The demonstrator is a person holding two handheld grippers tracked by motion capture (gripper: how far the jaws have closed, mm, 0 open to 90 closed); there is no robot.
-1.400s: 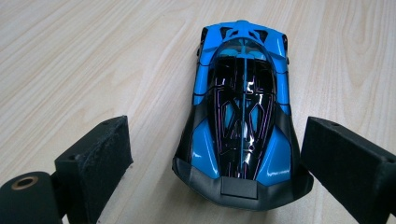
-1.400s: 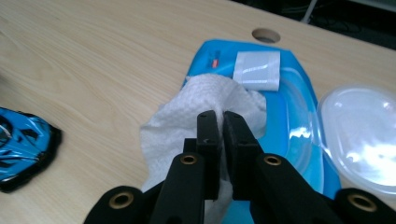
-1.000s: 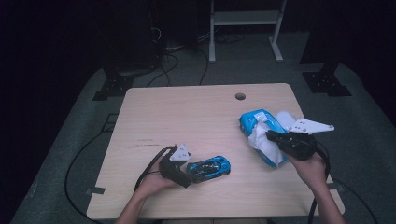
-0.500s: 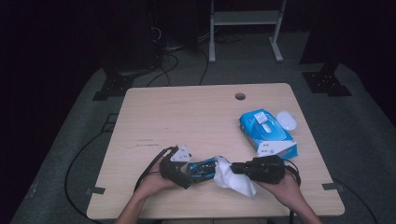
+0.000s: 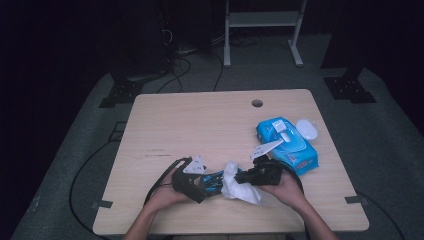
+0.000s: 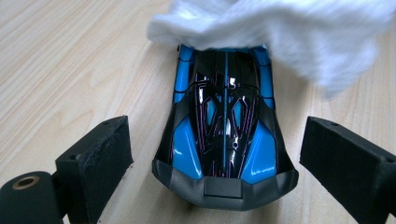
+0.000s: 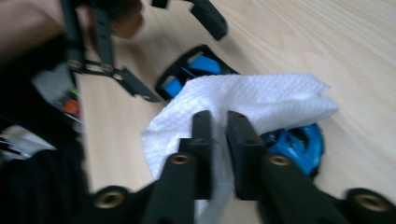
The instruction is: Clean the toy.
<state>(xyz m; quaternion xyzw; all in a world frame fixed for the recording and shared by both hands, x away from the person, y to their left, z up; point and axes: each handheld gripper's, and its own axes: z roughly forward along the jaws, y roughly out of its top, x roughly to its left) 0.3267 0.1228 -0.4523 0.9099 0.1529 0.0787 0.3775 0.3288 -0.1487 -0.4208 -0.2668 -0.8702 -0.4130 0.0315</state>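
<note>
A blue and black toy car (image 5: pixel 212 181) lies on the wooden table (image 5: pixel 200 125) near the front edge. My left gripper (image 5: pixel 204 186) straddles it. In the left gripper view its jaws stand open on either side of the car (image 6: pixel 224 126), with a gap on each side. My right gripper (image 5: pixel 239 177) comes in from the right, shut on a white wipe (image 5: pixel 241 189). Its jaws have just been opening slightly, and the wipe (image 7: pixel 261 98) is still pinched between them. The wipe (image 6: pixel 289 32) drapes over the far end of the car (image 7: pixel 294 142).
A blue pack of wipes (image 5: pixel 287 145) lies at the right of the table with a white round lid (image 5: pixel 306 130) beside it. A cable hole (image 5: pixel 257 103) sits near the far edge. Black cables trail from both grippers towards the front edge.
My right gripper has come away from the blue pack with a wipe, moving left and down to the car. The wipe now lies over the car's end. The left gripper has stayed put.
</note>
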